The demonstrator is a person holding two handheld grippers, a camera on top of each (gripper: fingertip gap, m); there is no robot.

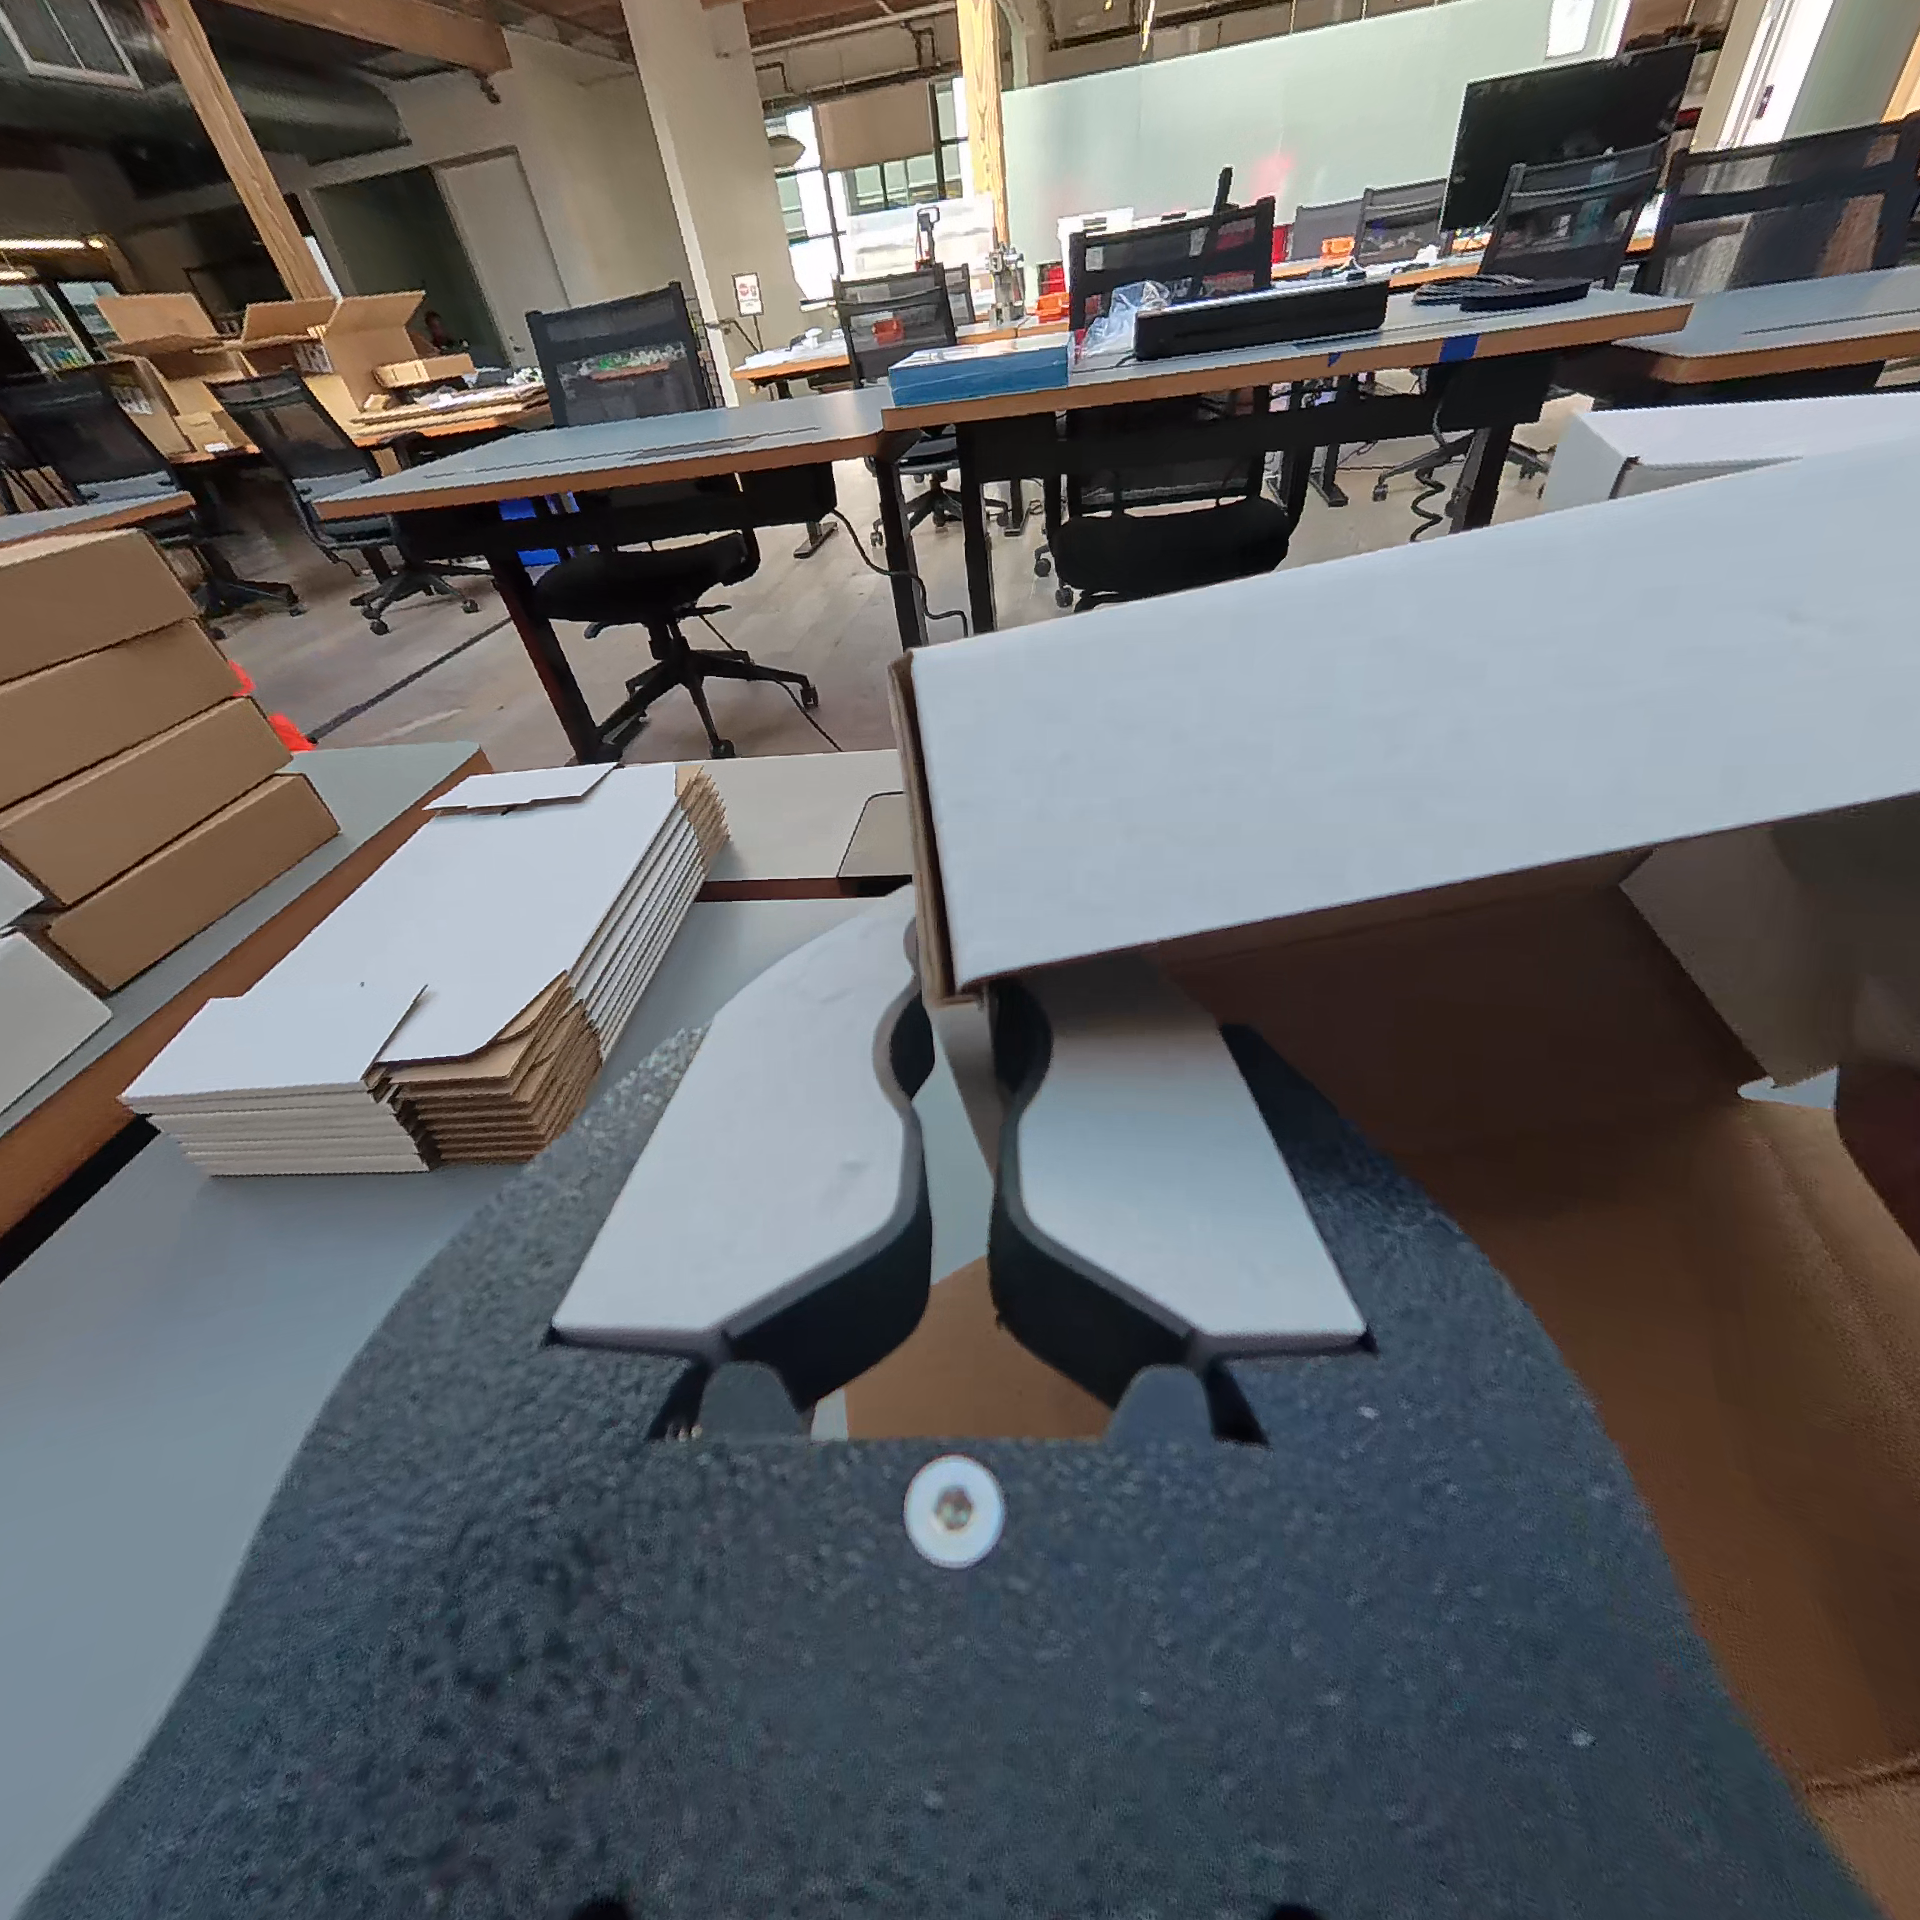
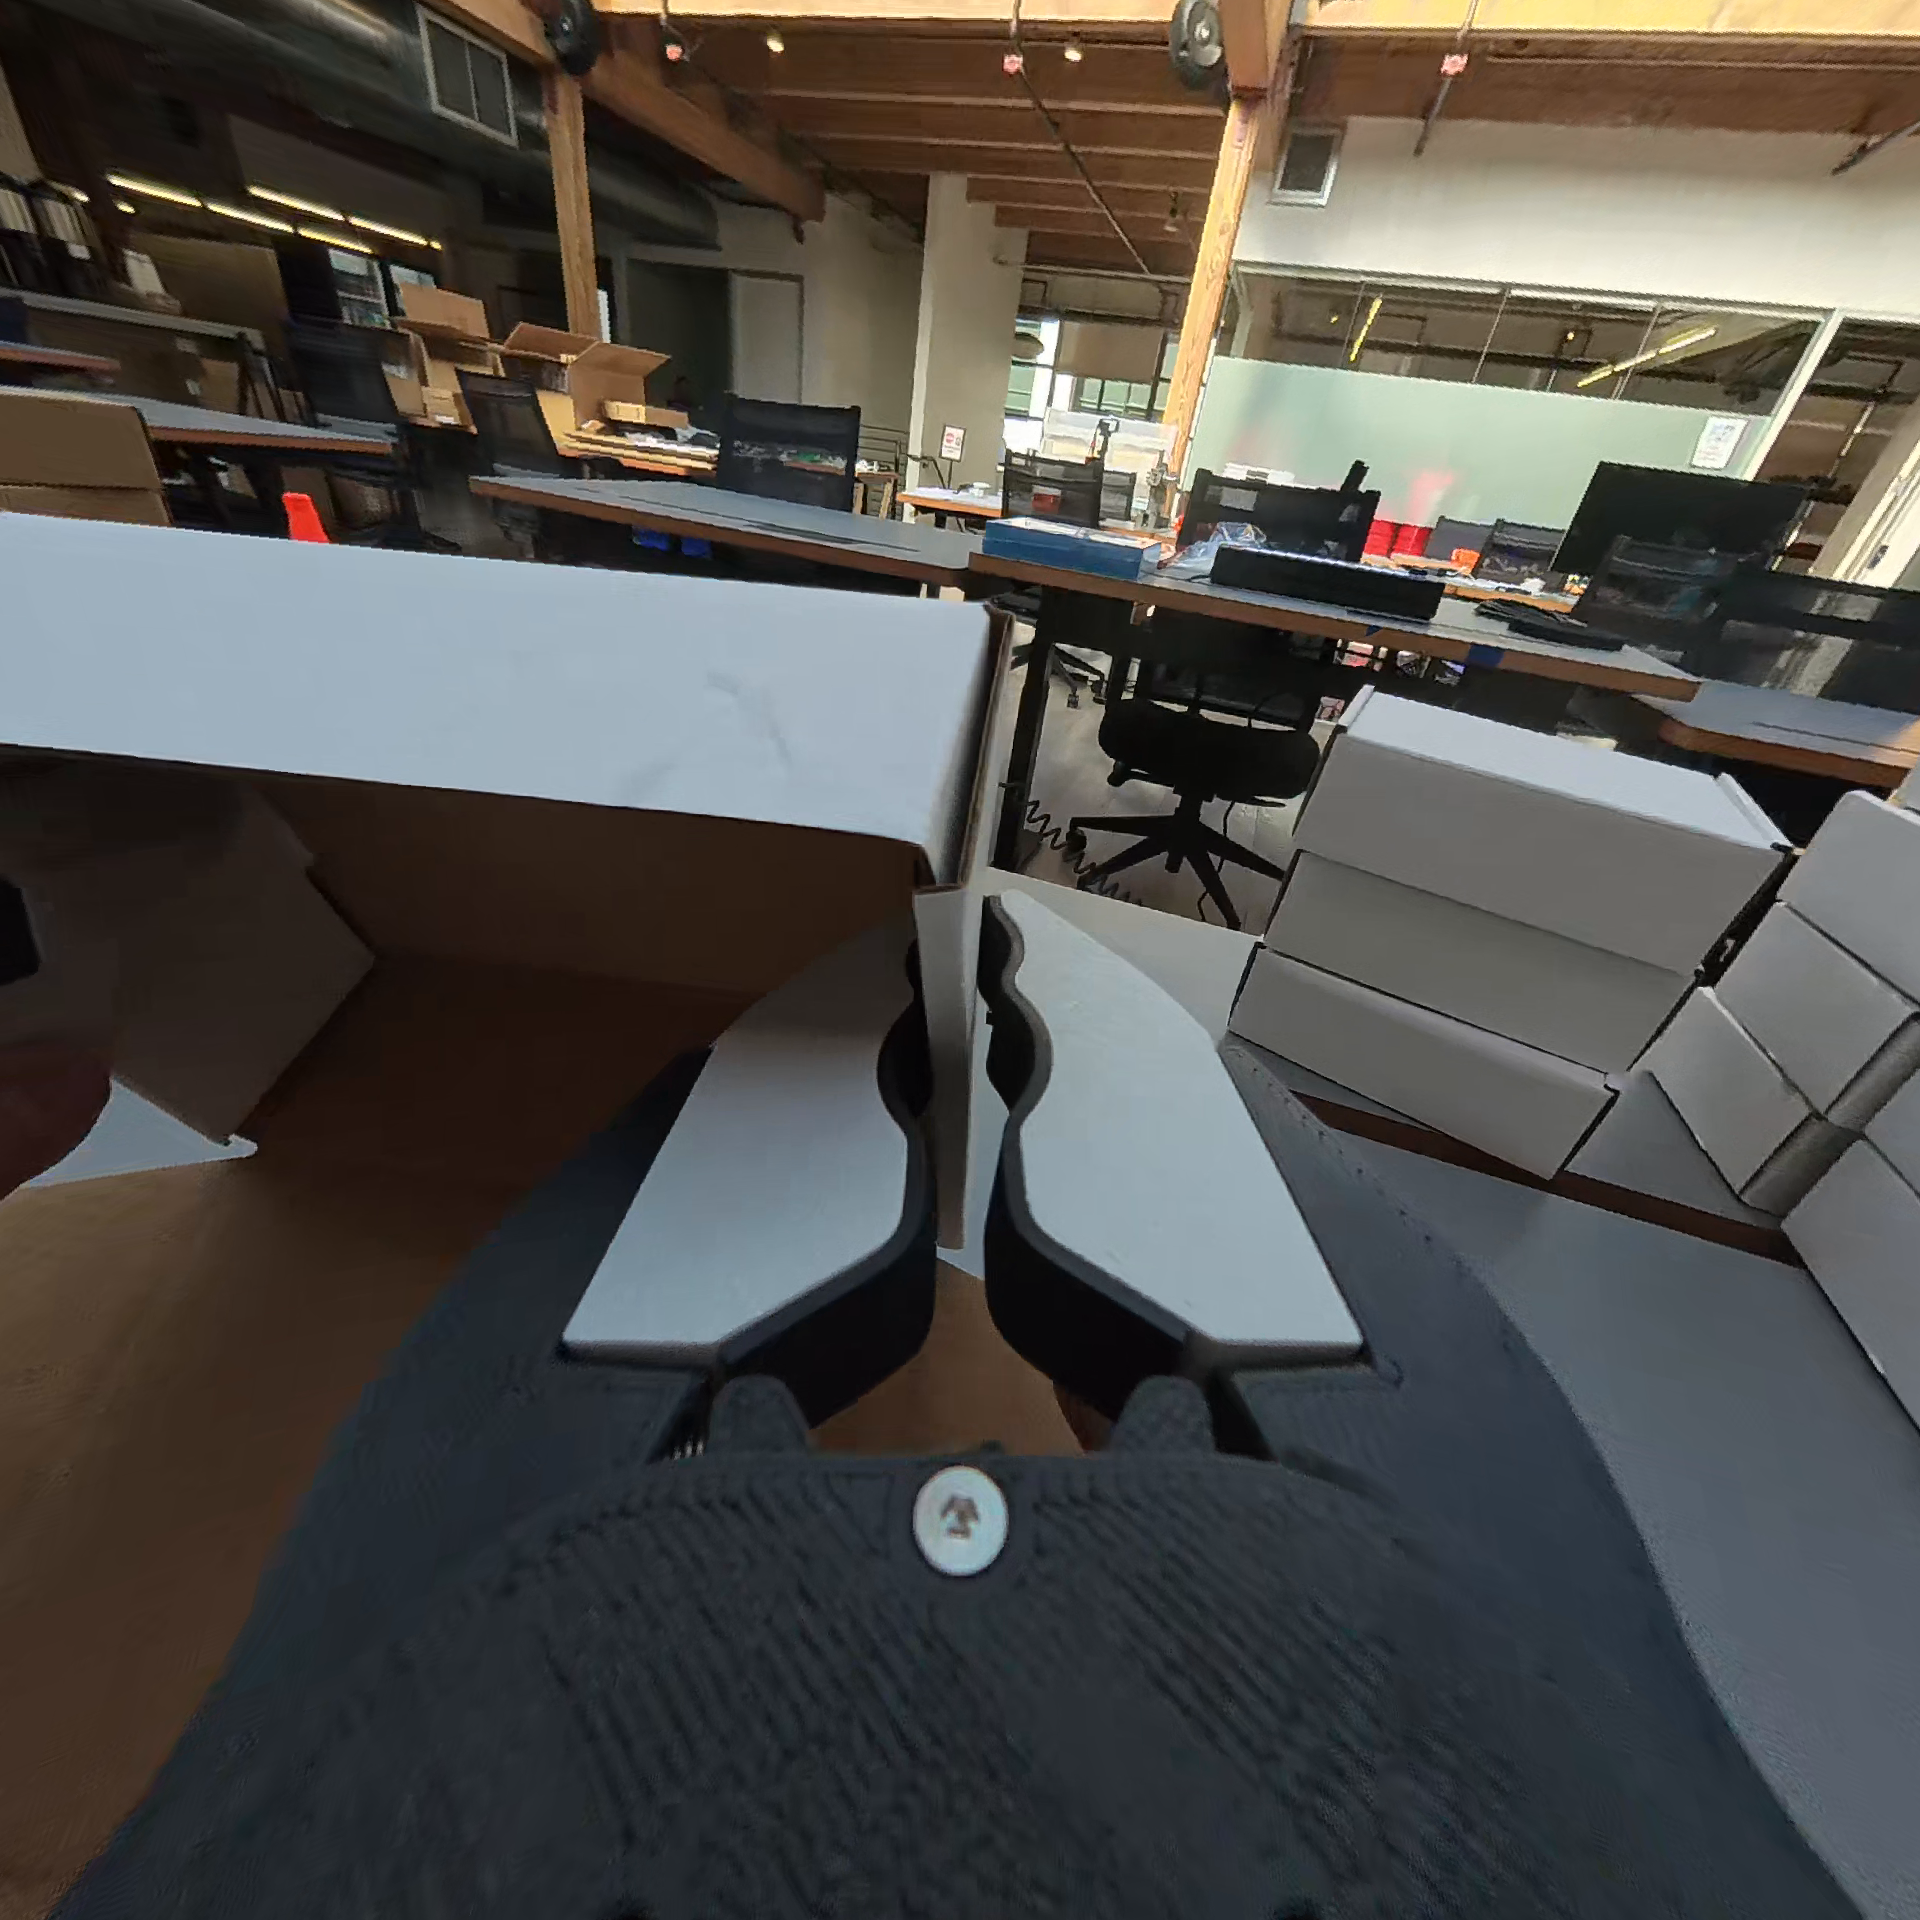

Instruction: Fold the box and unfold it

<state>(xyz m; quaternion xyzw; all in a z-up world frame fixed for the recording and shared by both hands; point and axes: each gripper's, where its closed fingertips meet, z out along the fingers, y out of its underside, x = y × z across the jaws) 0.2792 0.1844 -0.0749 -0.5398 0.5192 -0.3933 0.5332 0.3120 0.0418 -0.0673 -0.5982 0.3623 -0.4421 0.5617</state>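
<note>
A cardboard box, white outside and brown inside, lies partly folded on the grey table. Its white panel stands raised over the brown inner face. My left gripper is shut on the box's left side wall, at the panel's lower left corner. In the right wrist view the same white panel stands over the brown inside. My right gripper is shut on the box's right side wall. The two grippers hold opposite ends of the box.
A stack of flat white box blanks lies left of the box, with brown folded boxes behind it. Folded white boxes are stacked at the right. Desks and office chairs stand beyond the table.
</note>
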